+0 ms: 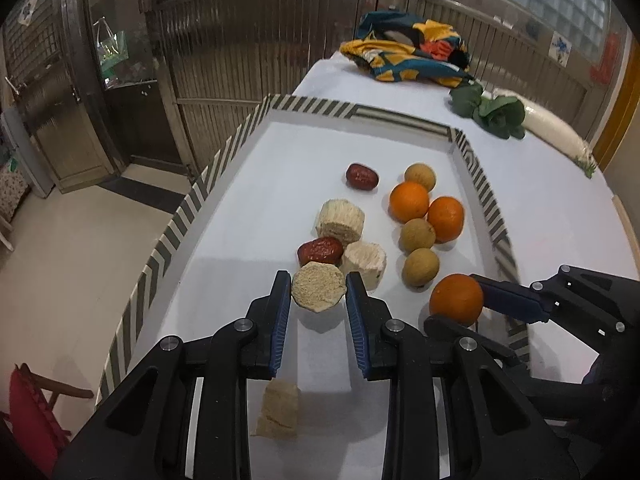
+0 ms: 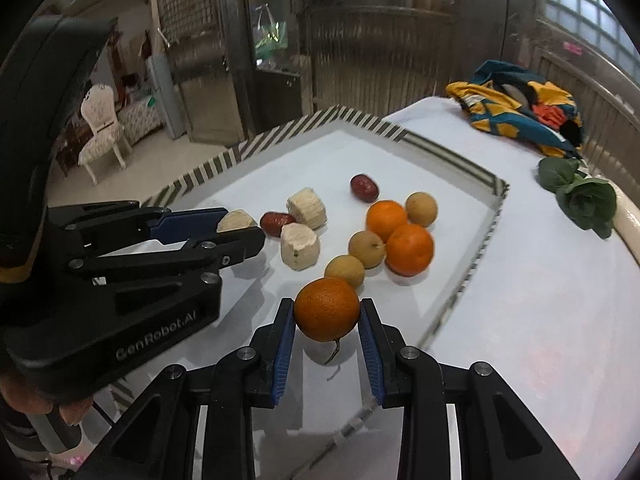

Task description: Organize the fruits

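Note:
My left gripper (image 1: pixel 319 289) is shut on a pale fibrous sugarcane chunk (image 1: pixel 319 291), held just above the white tray (image 1: pixel 248 184). My right gripper (image 2: pixel 327 312) is shut on an orange (image 2: pixel 327 309); it also shows in the left wrist view (image 1: pixel 457 299). On the tray lie two more oranges (image 1: pixel 409 201) (image 1: pixel 446 218), three tan longans (image 1: pixel 420 267), two red dates (image 1: pixel 362 176) (image 1: pixel 320 250) and two more cane chunks (image 1: pixel 341 220) (image 1: pixel 364 262). Another cane piece (image 1: pixel 279 410) lies under my left gripper.
The tray has a striped raised rim (image 1: pixel 480 192). Behind it on the white table lie a colourful cloth bundle (image 1: pixel 412 50), green leaves (image 1: pixel 490 110) and a white radish (image 1: pixel 556 132). The floor drops off left of the tray.

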Demonstrator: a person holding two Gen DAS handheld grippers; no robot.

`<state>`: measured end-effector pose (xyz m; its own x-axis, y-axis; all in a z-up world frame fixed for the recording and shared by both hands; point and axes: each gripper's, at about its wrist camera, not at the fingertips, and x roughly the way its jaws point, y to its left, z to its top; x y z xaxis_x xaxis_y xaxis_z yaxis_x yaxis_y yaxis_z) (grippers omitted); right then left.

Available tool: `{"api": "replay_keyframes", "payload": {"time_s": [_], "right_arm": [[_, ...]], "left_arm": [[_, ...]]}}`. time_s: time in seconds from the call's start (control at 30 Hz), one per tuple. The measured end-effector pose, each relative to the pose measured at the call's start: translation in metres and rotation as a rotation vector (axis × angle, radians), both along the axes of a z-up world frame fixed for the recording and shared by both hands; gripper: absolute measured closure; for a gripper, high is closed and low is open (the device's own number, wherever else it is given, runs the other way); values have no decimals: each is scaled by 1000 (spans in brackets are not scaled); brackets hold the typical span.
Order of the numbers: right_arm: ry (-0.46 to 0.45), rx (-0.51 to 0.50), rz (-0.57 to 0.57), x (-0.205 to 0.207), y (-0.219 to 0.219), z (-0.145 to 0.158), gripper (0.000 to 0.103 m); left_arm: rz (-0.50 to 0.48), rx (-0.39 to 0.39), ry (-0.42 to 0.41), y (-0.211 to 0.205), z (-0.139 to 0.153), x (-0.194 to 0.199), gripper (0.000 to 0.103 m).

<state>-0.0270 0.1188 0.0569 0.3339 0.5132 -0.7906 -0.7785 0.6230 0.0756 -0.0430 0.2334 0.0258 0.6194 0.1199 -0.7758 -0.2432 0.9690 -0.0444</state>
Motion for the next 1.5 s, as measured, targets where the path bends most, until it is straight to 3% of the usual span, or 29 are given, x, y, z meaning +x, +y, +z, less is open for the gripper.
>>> {"api": "replay_keyframes", "payload": {"time_s": [0.33, 0.53, 0.67, 1.17, 1.33, 1.5], "right_arm": [[3, -14, 33, 1, 9, -11, 71], [8, 22, 7, -1, 0, -3, 67], [-9, 84, -42, -7, -17, 8, 67], [-111, 202, -254, -21, -78, 36, 58], [-110, 227, -290, -21, -88, 38, 57], [-110, 237, -303, -23, -91, 39, 55]], "left_arm": [[30, -8, 48, 4, -8, 7, 73], [51, -12, 12, 2, -2, 0, 40], [61, -13, -25, -2, 4, -7, 39], [120, 111, -206, -28, 40, -40, 39], [129, 179, -222, -41, 42, -46, 39], [119, 156, -226, -43, 42, -49, 39]]}}
